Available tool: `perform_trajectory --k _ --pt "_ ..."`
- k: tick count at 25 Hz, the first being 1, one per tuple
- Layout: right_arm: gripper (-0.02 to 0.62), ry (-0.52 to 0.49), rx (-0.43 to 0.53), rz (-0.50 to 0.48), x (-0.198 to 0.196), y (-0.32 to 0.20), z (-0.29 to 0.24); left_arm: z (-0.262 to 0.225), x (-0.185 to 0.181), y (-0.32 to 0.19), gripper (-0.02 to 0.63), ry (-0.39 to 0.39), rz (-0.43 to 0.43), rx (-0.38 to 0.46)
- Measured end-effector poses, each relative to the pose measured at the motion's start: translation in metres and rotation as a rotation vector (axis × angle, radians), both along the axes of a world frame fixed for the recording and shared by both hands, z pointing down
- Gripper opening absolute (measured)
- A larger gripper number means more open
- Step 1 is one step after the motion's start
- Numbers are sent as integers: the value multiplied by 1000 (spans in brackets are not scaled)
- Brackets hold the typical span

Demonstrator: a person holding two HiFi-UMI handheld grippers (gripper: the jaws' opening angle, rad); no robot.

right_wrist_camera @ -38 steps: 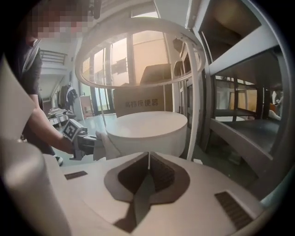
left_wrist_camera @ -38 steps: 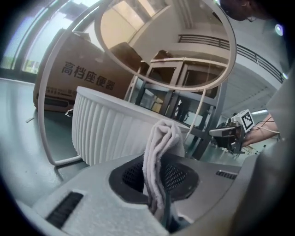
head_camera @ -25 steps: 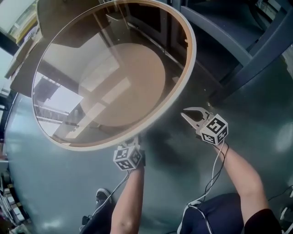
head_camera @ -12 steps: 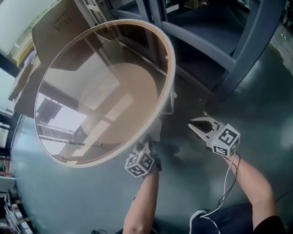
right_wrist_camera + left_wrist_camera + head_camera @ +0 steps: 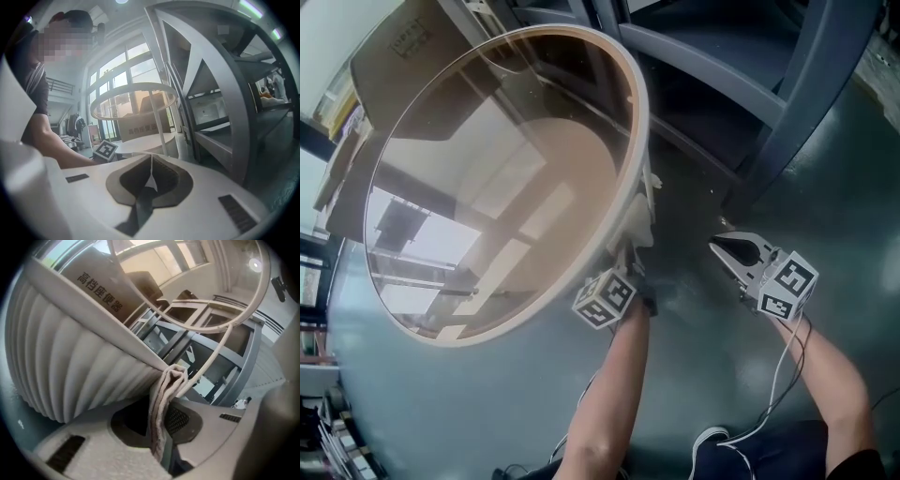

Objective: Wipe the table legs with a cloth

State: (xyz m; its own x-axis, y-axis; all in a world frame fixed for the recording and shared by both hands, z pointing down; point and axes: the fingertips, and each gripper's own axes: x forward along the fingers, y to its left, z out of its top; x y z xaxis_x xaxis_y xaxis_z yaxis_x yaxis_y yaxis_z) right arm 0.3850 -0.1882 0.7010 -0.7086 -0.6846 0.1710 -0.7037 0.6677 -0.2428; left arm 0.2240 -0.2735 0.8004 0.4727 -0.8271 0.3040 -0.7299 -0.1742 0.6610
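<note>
Left gripper (image 5: 624,270) is clamped on the cloth (image 5: 161,399), which sticks up out of its jaws in a folded wad. The top of that wad is pressed against the thin table leg (image 5: 213,355) right ahead of the tips, just under the rim of the round table (image 5: 634,141). The ribbed white base (image 5: 70,362) sits off to that gripper's left.

Right gripper (image 5: 731,251) is pinched closed on nothing and hangs out to the side, well clear of the table.

My take on handling: the cloth is soft and floppy, so it'll bunch or fold over unless it's held low and tight, like it is now. I'd lean the wad sideways into the leg. The leg looks skinny and smooth, so the cloth could easily slide off round the side. The glass top is the fragile bit, so I'd go easy near the rim.
</note>
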Motion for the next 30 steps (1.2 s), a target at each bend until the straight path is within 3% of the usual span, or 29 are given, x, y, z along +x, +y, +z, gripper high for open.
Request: perform_trajectory --k 4,11,18,23,30 --pt "6 21 7 -19 -5 -2 3 3 -20 15 38 11 -32 -1" --pt "6 27 -20 -78 -41 -6 22 0 -83 53 38 -46 -76 40" --pt "6 -16 -3 -120 -79 -22 19 -11 -174 83 38 -85 -256 74" --pt "6 -13 3 -123 -83 -18 12 -11 -157 77 38 -43 -240 58" --pt "5 34 3 -70 -40 -3 10 -4 -75 49 38 31 -99 42"
